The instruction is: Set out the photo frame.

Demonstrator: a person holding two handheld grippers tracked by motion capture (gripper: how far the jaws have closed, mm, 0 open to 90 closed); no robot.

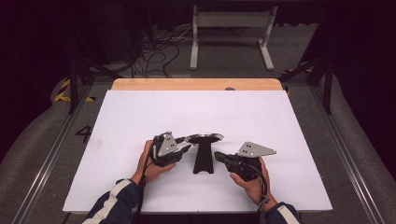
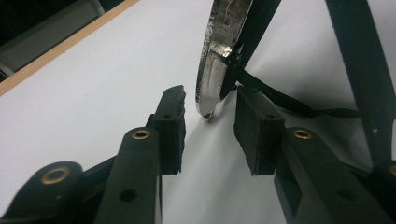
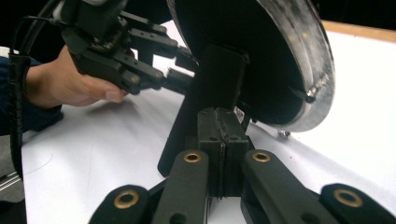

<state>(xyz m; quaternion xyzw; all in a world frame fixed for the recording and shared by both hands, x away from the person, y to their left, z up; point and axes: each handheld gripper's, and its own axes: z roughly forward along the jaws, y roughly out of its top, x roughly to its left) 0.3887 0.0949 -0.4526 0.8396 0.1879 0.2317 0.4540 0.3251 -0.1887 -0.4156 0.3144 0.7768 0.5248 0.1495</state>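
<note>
**Two tools close in on a round mirror on its stand**

Centre of the white surface [image 1: 140,116], a round metal-rimmed mirror [image 1: 204,138] sits tilted on a black stand [image 1: 203,159], and both hands are right up against it. On the left, the left tool [image 1: 186,149] is released, jaws spread, with the mirror's shiny rim [image 2: 211,79] sitting just ahead of the gap between them in the left gripper view. On the right, the right tool [image 1: 218,156] points in at the stand from the other side; its own view shows the jaws clenched flat together on nothing, tips just short of the stand's upright [image 3: 223,77]. The left hand [image 3: 70,84] shows beyond, gripping its tool.
</note>
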